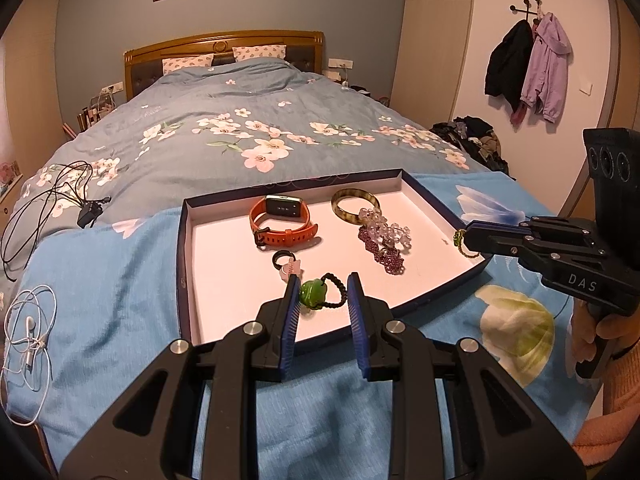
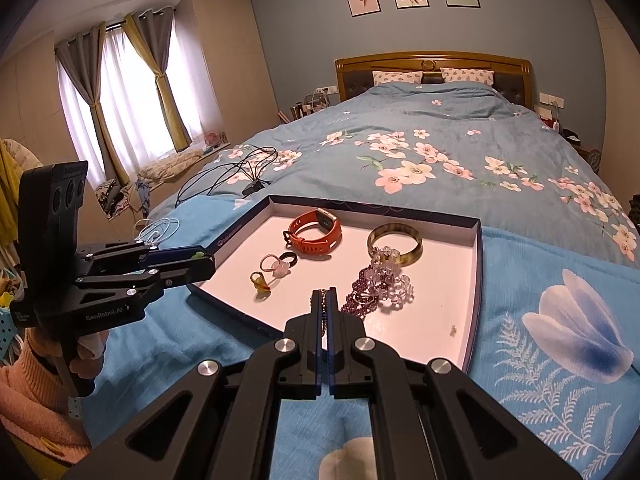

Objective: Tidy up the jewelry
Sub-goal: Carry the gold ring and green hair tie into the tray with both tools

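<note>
right wrist view: right gripper (image 2: 325, 294) fingers pinch a half-hidden beaded strand (image 2: 322, 312).

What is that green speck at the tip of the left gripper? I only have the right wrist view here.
Observer: It is a green pendant on a black cord loop, sitting between the fingers of the left gripper.
Operator: And my right gripper? I see only a thin strand in its shut jaws.
Observer: In the left wrist view, the bead strand is greenish and dangles in a small loop below the tip of the right gripper, at the right wall of the tray.
Operator: Anything on the wall past that side of the bed?
Observer: Two jackets, one dark and one lilac, hang from wall hooks.
</note>
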Demonstrator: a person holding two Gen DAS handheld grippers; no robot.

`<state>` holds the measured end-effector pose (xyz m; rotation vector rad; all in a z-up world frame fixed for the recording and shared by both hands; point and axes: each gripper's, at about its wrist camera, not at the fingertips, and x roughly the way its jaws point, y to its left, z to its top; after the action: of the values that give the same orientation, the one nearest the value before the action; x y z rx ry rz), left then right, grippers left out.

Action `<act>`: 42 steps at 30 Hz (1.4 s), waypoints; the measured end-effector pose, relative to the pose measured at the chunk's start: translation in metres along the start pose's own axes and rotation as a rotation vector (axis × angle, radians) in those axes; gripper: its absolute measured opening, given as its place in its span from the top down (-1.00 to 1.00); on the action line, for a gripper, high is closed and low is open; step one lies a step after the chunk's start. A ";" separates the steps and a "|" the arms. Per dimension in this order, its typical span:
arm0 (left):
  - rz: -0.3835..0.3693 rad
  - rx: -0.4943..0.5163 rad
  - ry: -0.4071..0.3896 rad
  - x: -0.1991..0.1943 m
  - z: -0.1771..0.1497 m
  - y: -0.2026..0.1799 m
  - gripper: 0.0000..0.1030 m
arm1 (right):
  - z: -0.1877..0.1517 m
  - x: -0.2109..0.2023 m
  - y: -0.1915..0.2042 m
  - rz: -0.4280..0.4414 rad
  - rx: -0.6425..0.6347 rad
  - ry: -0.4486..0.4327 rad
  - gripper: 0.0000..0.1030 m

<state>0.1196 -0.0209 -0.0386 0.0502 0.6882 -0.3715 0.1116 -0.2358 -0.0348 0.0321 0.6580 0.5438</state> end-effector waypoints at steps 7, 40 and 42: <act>0.004 0.000 0.000 0.003 0.002 0.001 0.54 | 0.003 0.003 -0.002 -0.004 0.001 0.001 0.98; 0.018 -0.019 0.020 0.027 0.007 0.009 0.54 | 0.009 0.030 -0.011 -0.010 0.020 0.028 0.98; 0.019 -0.021 0.024 0.029 0.006 0.009 0.54 | 0.009 0.032 -0.012 -0.011 0.021 0.030 0.98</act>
<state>0.1470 -0.0224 -0.0529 0.0417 0.7147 -0.3460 0.1431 -0.2291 -0.0479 0.0401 0.6933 0.5279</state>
